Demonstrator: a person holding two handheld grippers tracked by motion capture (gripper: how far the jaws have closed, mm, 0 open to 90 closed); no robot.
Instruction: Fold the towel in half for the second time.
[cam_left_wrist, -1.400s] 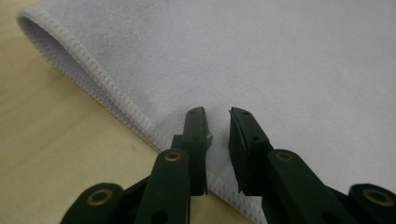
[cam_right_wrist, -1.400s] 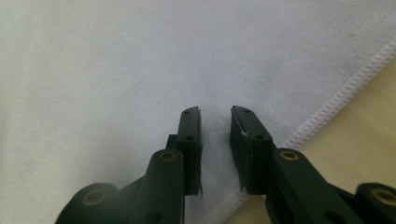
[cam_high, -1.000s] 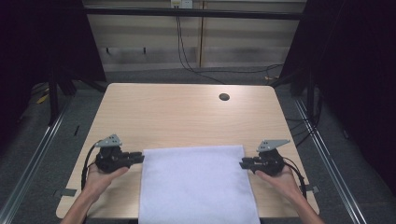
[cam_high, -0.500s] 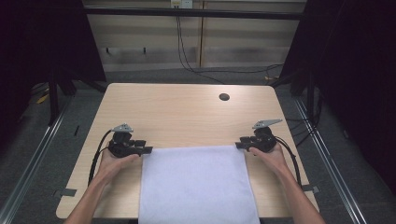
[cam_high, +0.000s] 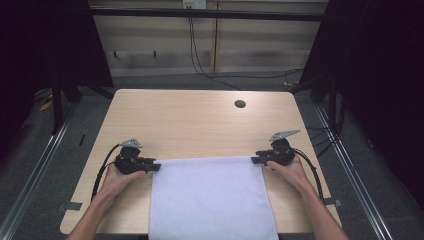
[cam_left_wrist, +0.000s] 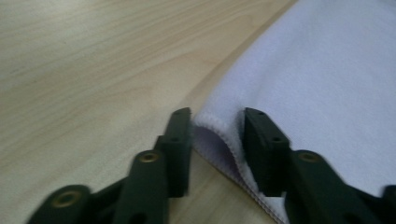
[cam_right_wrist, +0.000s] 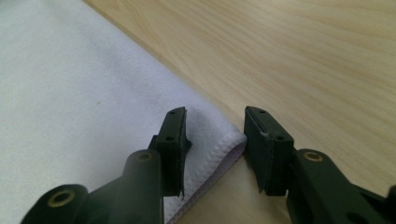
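High view is showing me leaning over the wooden table (cam_high: 200, 125), where the white cloth (cam_high: 210, 200) is lying flat at the near edge, its far corners at my tongs. I am bringing my left gripper (cam_left_wrist: 217, 133) around the far left corner; its jaws have just been closing, yet gaps are showing beside the hem. My right gripper (cam_right_wrist: 215, 135) is straddling the far right corner, jaws likewise parted, not pinching.

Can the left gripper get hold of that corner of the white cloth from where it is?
Probably yes. The left gripper already has the cloth corner between its open jaws, which have just been closing, with nothing in the way on the table.
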